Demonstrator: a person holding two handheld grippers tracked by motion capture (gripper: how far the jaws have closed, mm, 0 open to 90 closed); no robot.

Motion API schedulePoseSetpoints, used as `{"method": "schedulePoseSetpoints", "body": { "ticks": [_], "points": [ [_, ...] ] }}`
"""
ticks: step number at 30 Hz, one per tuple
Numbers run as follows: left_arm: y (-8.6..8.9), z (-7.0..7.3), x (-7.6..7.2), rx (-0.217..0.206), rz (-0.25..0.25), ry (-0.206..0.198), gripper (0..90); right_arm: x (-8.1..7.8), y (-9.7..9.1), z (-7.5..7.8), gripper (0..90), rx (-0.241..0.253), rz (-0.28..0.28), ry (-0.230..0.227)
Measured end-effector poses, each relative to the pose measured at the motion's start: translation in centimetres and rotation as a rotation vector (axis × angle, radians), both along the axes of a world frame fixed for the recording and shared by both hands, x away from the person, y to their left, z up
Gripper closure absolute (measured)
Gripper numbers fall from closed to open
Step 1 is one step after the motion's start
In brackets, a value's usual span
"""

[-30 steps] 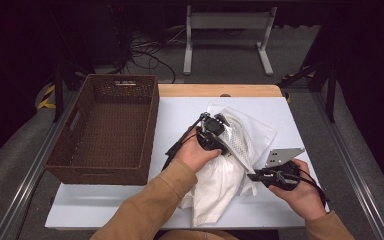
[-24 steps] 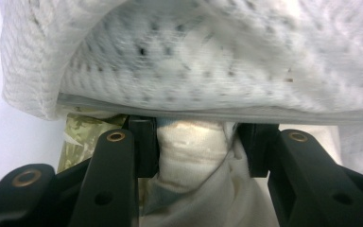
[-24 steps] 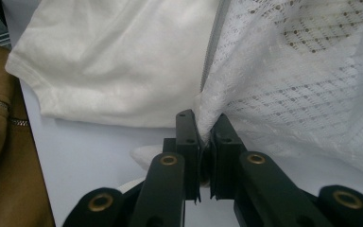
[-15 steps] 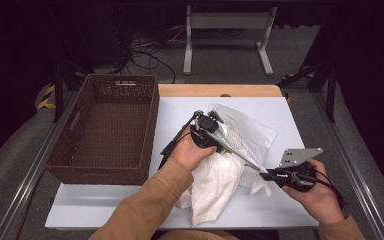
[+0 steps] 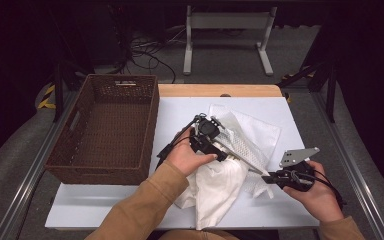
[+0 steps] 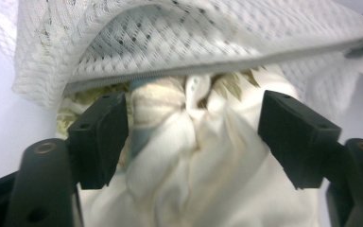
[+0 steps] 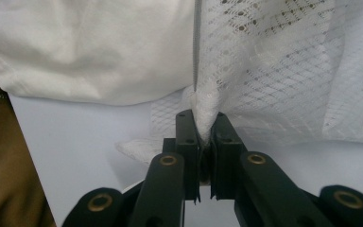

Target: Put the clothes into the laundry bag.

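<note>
Stuffing step: the cloth (image 5: 215,187) sits half inside the mesh bag (image 5: 245,135), mid-table. Right gripper (image 7: 203,137) pinches the bag's edge at 4 o'clock; left gripper (image 6: 194,127) has just let go, jaws apart around the cloth. Next, I'd guess: regrip lower, push more in.

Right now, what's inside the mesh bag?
A white cloth with a leafy print goes partway into the mesh bag, the rest trailing out onto the table. How far in it reaches is covered by the mesh.
</note>
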State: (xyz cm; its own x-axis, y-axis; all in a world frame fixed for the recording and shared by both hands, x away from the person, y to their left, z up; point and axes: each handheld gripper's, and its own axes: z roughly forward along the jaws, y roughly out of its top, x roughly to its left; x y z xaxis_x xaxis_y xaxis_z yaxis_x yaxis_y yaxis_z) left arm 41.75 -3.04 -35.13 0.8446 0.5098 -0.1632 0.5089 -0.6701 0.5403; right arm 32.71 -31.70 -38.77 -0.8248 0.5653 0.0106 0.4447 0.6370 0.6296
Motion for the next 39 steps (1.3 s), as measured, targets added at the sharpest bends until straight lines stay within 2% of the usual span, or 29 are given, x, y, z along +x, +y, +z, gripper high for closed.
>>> {"method": "schedulePoseSetpoints", "body": {
  "ticks": [6, 12, 14, 17, 27, 34, 39],
  "points": [
    [1.5, 0.6, -1.9, 0.013, -0.006, -0.044, 20.3, 0.1, 0.0, 0.0, 84.2, 0.002, -0.004, 0.0],
    [2.1, 0.5, -3.6, 0.001, -0.035, -0.047, 18.0, 0.2, 0.1, -0.2, 83.8, 0.001, -0.007, 0.004],
    [2.2, 0.2, -4.0, 0.01, -0.051, -0.053, 17.3, 0.2, 0.1, -0.2, 83.7, 0.0, -0.005, 0.004],
    [2.2, -0.6, -4.2, 0.033, -0.073, -0.055, 16.8, 0.2, 0.2, -0.3, 83.5, 0.001, -0.002, 0.007],
    [2.8, -4.3, -4.0, 0.085, -0.107, 0.008, 15.1, 0.2, 0.2, -0.5, 83.2, 0.003, -0.005, 0.013],
    [2.7, -5.8, -4.5, 0.096, -0.127, 0.031, 12.3, 0.3, 0.2, -0.6, 83.0, 0.005, -0.004, 0.017],
    [2.9, -6.7, -4.4, 0.116, -0.115, 0.039, 10.7, 0.3, 0.2, -0.6, 82.8, 0.006, -0.002, 0.018]
  ]
}}
